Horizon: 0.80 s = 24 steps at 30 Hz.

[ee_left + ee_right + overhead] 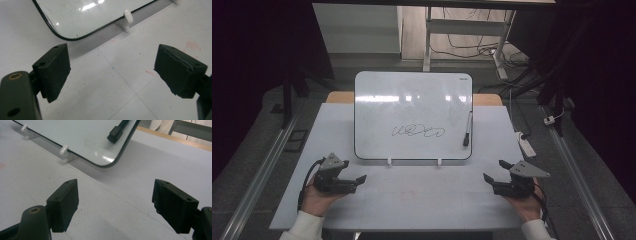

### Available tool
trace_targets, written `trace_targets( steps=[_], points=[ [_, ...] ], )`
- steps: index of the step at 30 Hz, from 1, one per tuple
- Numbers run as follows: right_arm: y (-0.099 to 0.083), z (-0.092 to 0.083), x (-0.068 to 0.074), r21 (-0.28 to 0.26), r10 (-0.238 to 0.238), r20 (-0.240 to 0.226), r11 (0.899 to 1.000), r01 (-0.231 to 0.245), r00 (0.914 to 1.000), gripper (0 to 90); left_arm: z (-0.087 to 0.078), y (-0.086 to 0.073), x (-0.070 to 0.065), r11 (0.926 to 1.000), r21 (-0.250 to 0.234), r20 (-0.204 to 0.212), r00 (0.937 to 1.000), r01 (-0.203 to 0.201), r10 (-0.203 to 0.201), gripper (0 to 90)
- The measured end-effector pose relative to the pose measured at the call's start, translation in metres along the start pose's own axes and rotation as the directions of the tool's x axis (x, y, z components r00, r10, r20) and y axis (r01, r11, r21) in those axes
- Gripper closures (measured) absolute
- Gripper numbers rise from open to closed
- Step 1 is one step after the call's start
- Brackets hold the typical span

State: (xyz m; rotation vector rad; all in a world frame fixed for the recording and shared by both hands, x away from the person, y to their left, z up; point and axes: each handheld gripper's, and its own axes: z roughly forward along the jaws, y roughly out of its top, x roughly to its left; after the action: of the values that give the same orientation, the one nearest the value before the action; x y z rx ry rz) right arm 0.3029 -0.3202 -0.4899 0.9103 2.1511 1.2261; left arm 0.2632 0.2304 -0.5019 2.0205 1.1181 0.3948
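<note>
A whiteboard [412, 107] leans on two small white feet [389, 161] in the middle of the white table [412, 200]. It carries a black scribble [418, 131], and a black marker [467, 129] lies on its right side. My left gripper [353, 171] rests in front of the board's lower left corner, open and empty. My right gripper [495, 170] is in front of the lower right corner, also open and empty. In the left gripper view, the gripper [112, 67] faces the board's corner [75, 17] and a foot [127, 18]. The right gripper [116, 202] faces the board [75, 137] and the marker's end [116, 130].
A white plug-like device [526, 145] with a cable lies off the table's right edge. Metal rails [579, 180] run along both sides. A desk frame [428, 35] and loose cables stand behind the table. Faint red marks [191, 46] stain the tabletop.
</note>
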Motion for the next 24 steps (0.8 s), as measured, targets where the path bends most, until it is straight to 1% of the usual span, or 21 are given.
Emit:
trace_targets(
  steps=[6,11,15,20,22,24],
  points=[
    [0.000,0.000,0.002,-0.001,-0.002,0.017,1.000,0.002,0.9999,22.3,0.000,-0.001,-0.001,1.0000,-0.001,-0.010,0.9999,-0.006,0.006,14.5],
    [-0.001,0.001,0.003,0.011,0.006,0.015,1.000,-0.006,0.9999,23.0,0.002,-0.001,-0.002,0.9998,0.005,-0.018,0.9997,-0.017,0.017,14.5],
    [-0.001,0.003,0.003,0.019,0.005,0.019,1.000,-0.006,0.9998,23.1,0.001,-0.001,-0.001,0.9999,0.000,-0.022,0.9997,-0.011,0.011,14.6],
    [0.004,0.001,0.005,0.022,0.019,0.027,1.000,-0.020,0.9995,25.8,-0.001,-0.001,-0.001,0.9999,-0.012,-0.039,0.9992,-0.008,0.008,14.7],
    [0.005,0.001,0.006,0.022,0.023,0.029,0.999,-0.024,0.9993,26.1,-0.001,-0.001,-0.001,0.9999,-0.012,-0.038,0.9992,-0.010,0.010,14.7],
    [0.011,0.001,0.010,0.027,0.023,0.041,0.999,-0.024,0.9989,27.1,-0.001,-0.002,0.000,0.9998,-0.016,-0.044,0.9989,-0.013,0.012,14.8]
  ],
)
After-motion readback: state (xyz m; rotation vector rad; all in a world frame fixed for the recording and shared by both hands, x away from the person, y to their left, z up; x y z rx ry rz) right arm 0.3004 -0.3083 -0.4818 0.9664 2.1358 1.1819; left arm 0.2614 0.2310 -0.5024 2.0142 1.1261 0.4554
